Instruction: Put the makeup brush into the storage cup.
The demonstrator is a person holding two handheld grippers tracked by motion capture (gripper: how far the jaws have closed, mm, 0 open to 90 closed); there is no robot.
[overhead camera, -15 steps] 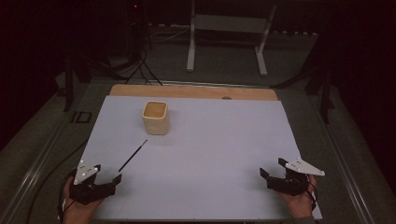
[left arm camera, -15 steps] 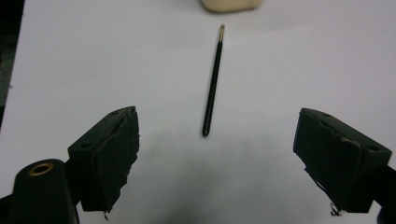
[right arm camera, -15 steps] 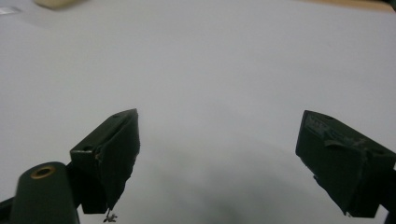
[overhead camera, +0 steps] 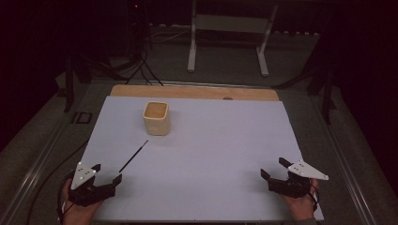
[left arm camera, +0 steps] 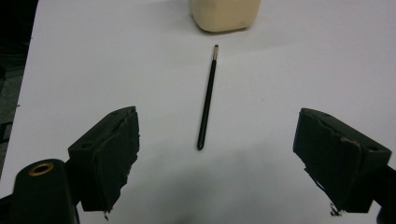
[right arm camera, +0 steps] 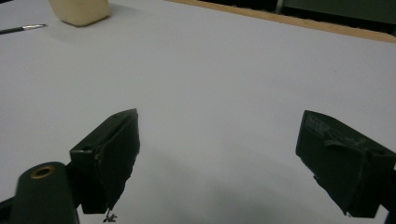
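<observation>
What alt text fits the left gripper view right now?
A thin black brush lies on a white sheet, pointing toward a cream cup at the top. The left gripper frames it with jaws wide open, empty.

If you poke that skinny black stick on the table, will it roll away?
Probably a bit. The black stick looks thin, round and straight, lying flat on the smooth white sheet, so a sideways poke may roll it. It seems stiff and light. The left gripper might find it slippery.
</observation>
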